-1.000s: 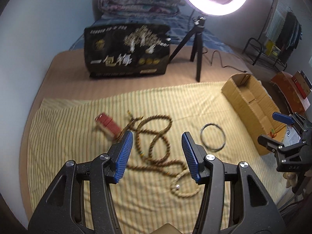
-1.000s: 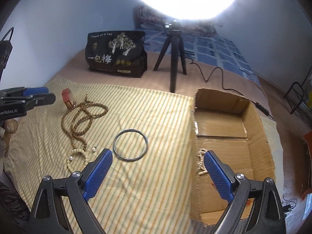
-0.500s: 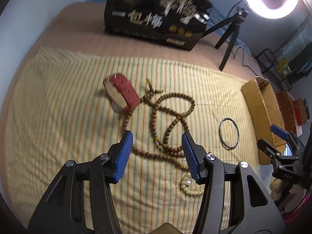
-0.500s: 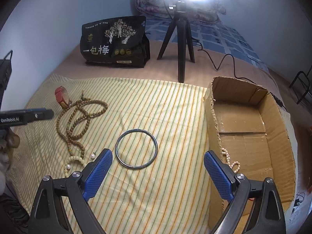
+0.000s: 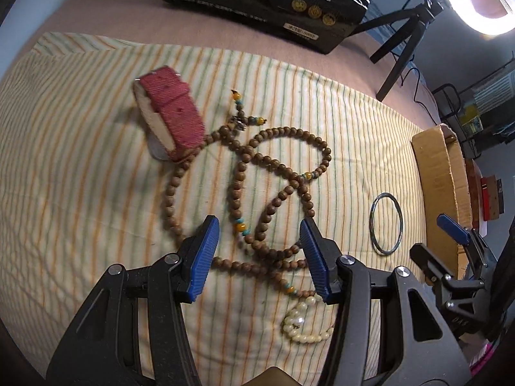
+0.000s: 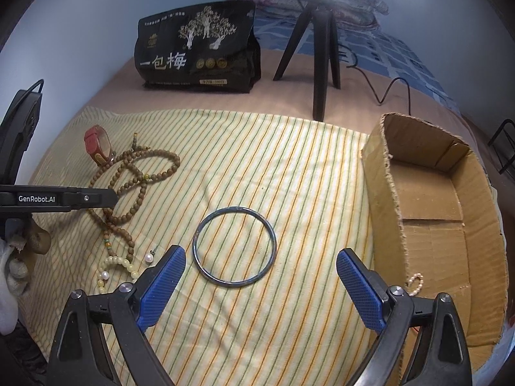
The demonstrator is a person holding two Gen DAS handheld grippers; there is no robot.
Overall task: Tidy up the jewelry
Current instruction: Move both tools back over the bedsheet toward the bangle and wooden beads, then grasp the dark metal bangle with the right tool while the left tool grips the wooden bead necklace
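A long wooden bead necklace (image 5: 289, 130) lies tangled on the striped cloth (image 5: 80, 193). My left gripper (image 5: 259, 225) hovers open just above it, with several strands showing between its blue pads. A red watch strap (image 5: 173, 109) rests at the necklace's far left end, and a cream bead bracelet (image 5: 302, 337) lies at its near end. My right gripper (image 6: 261, 254) is open and empty, close over a dark metal bangle (image 6: 235, 208) flat on the cloth. To its right, an open cardboard box (image 6: 428, 193) holds a small pearl bracelet (image 6: 415, 281).
A black snack bag (image 6: 196, 48) and a ring-light tripod (image 6: 322, 64) with a trailing cable (image 6: 392, 87) stand behind the cloth. A loose pearl earring (image 6: 148, 258) lies by the cream bracelet. A gloved hand (image 6: 13, 267) is at the left edge, and folded bedding lies farther back.
Both grippers have sunk toward the cloth. The left one rolled and closed in over the wooden necklace. The right one drew nearer the bangle. Neither jaw opening changed.
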